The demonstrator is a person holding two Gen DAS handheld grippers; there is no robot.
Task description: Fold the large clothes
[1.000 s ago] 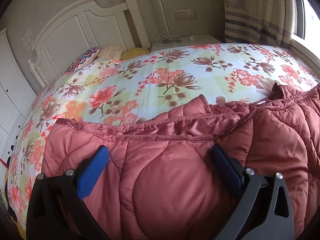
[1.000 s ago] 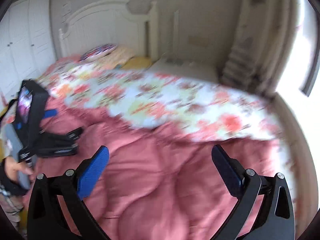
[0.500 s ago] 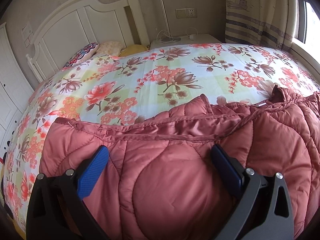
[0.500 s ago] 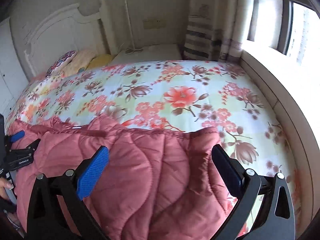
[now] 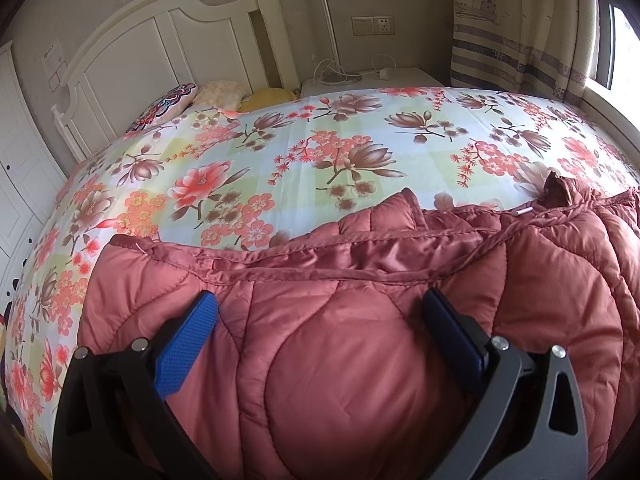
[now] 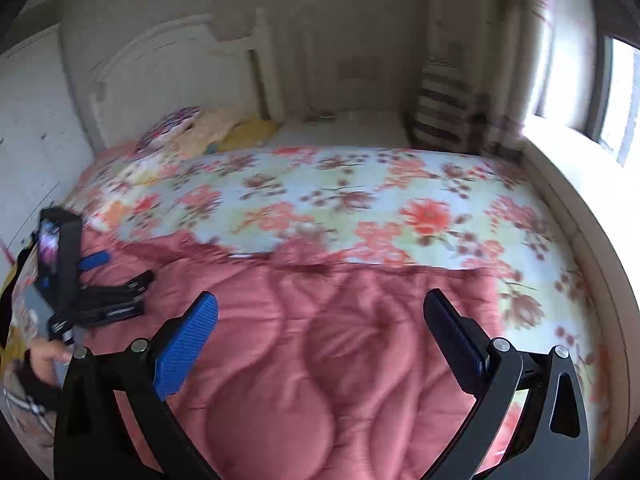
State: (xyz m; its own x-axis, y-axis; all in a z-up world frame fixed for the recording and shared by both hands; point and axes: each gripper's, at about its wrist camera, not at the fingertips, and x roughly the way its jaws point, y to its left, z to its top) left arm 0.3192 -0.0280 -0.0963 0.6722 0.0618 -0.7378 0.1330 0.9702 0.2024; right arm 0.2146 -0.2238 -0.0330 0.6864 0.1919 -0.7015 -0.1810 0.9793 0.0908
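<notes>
Left gripper (image 5: 320, 332): fingers spread wide, the quilted rust-red padded coat (image 5: 360, 340) bulging up between the blue pads (image 5: 186, 350), fabric touching both. Beyond the fingertips lies the coat's seamed edge, then the floral bedsheet (image 5: 280, 152), pillows and white headboard (image 5: 160, 48). Right gripper (image 6: 320, 332): fingers equally wide apart above the same coat, pinching nothing; the view is blurred. Left of its fingers, a hand (image 6: 48, 356) holds the other gripper.
</notes>
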